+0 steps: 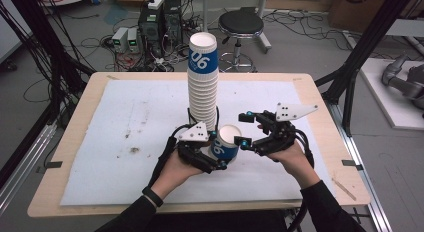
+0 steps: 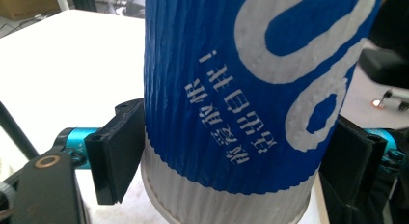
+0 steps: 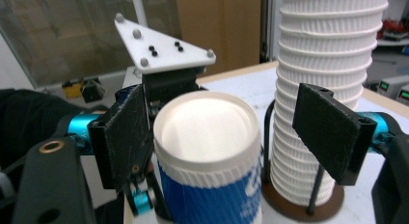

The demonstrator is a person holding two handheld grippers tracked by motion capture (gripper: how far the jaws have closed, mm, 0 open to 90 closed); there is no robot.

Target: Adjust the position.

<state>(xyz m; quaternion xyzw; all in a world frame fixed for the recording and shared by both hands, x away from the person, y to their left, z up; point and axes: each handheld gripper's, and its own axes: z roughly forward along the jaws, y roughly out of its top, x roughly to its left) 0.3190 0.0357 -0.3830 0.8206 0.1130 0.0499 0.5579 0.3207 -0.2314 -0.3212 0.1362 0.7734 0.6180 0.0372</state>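
Left claw (image 1: 212, 154) grips the loose blue-and-white paper cup (image 1: 226, 143); in the left gripper view both pads (image 2: 115, 154) press its ribbed wall low down, just above the white base band. The cup sits tilted near table centre, mouth toward 12 o'clock, right at the foot of the cup stack (image 1: 202, 87).

Right claw (image 1: 245, 129) is released: in the right gripper view its pads (image 3: 126, 132) stand either side of the cup's rim, the left one close to the wall, the other well apart from it, nothing pinched.

Judged step: handing the single cup over to my left claw, so it can go onto or away from the stack.

To do it well:
- Keep the left squeeze light. The wall is thin paper and will dent, and a dented cup will not nest.
- Draw the right claw back toward 3 o'clock before lifting, so its far pad does not catch the stack or the wire post of its brown base (image 3: 289, 204).
- Level the cup before raising it.

Edges and room:
- The stack is tall and narrow, just beside both claws at 12 o'clock; a nudge could tip it.
- The white mat (image 1: 125, 137) is open from 7 to 10 o'clock, and also toward 3 o'clock.
- The table's near edge (image 1: 200, 208) lies at 6 o'clock, close to my wrists.
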